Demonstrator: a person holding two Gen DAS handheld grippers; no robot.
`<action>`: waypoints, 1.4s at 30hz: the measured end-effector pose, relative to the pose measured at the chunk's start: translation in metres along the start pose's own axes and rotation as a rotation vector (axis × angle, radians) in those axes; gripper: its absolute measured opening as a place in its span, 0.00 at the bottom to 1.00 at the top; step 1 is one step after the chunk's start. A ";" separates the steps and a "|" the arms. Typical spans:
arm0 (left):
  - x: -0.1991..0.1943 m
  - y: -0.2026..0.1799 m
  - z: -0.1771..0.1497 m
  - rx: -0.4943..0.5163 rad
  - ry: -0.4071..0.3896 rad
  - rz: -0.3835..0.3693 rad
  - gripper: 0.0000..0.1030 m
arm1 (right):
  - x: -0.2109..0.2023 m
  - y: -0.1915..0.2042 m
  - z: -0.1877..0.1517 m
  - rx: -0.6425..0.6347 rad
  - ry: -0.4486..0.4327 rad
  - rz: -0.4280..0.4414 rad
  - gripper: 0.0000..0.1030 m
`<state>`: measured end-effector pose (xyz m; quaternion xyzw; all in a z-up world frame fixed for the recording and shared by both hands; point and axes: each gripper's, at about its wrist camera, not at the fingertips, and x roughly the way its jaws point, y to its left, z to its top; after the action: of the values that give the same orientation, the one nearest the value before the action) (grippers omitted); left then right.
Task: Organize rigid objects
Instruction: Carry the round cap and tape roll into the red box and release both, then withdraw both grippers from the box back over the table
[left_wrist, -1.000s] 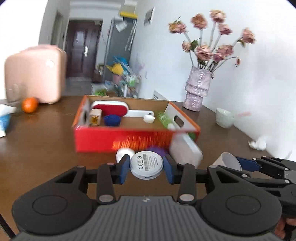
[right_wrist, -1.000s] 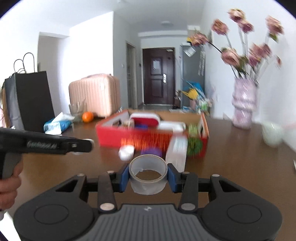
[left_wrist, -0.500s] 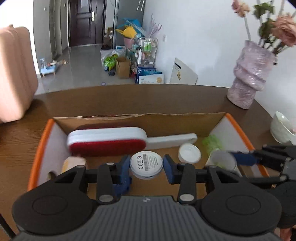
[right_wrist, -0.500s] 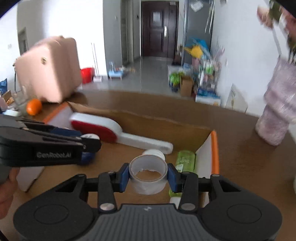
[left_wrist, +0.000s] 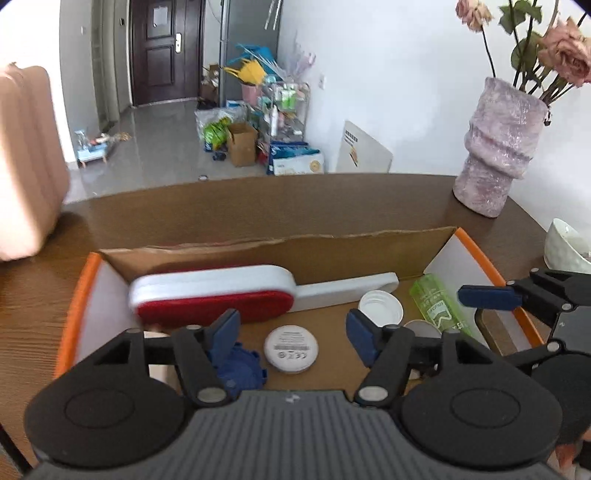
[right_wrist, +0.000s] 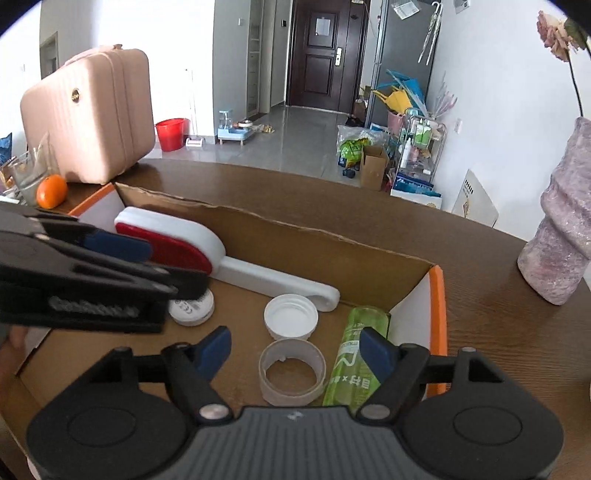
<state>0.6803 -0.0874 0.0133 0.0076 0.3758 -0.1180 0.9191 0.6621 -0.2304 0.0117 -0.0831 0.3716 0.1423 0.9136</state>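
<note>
Both tongs are opening over the cardboard box (right_wrist: 437, 295): my left tongs (left_wrist: 291, 328) free the white puck (left_wrist: 291, 349), my right tongs (right_wrist: 295, 350) the tape roll (right_wrist: 292, 371). I should lift straight up, clearing everything.

A second ago both grippers hung short of the cardboard box (left_wrist: 436, 251), its red front wall facing them; now both sit over its open top, looking down inside. Left gripper (left_wrist: 291, 332): then clamped on the white disc (left_wrist: 291, 349); now its jaws are opening, pads clear of the disc, which lies label-up on the box floor between them, beside a blue piece (left_wrist: 240, 367). Right gripper (right_wrist: 295, 349): then clamped on the tape roll (right_wrist: 292, 371); now its jaws are opening too, and the roll rests on the box floor between the pads without touching them, just beside the green bottle (right_wrist: 356, 363) and in front of the white cap (right_wrist: 291, 317).
</note>
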 end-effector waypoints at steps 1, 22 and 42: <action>-0.010 0.001 0.000 0.004 -0.009 0.004 0.65 | -0.004 0.000 -0.001 0.000 -0.009 -0.008 0.74; -0.298 0.034 -0.163 0.080 -0.439 0.210 0.99 | -0.248 0.062 -0.104 -0.042 -0.337 -0.088 0.88; -0.369 0.010 -0.348 -0.020 -0.406 0.178 1.00 | -0.332 0.140 -0.324 0.145 -0.404 -0.040 0.89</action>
<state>0.1884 0.0365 0.0182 0.0078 0.1819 -0.0319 0.9828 0.1779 -0.2471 0.0086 0.0058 0.1883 0.1106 0.9758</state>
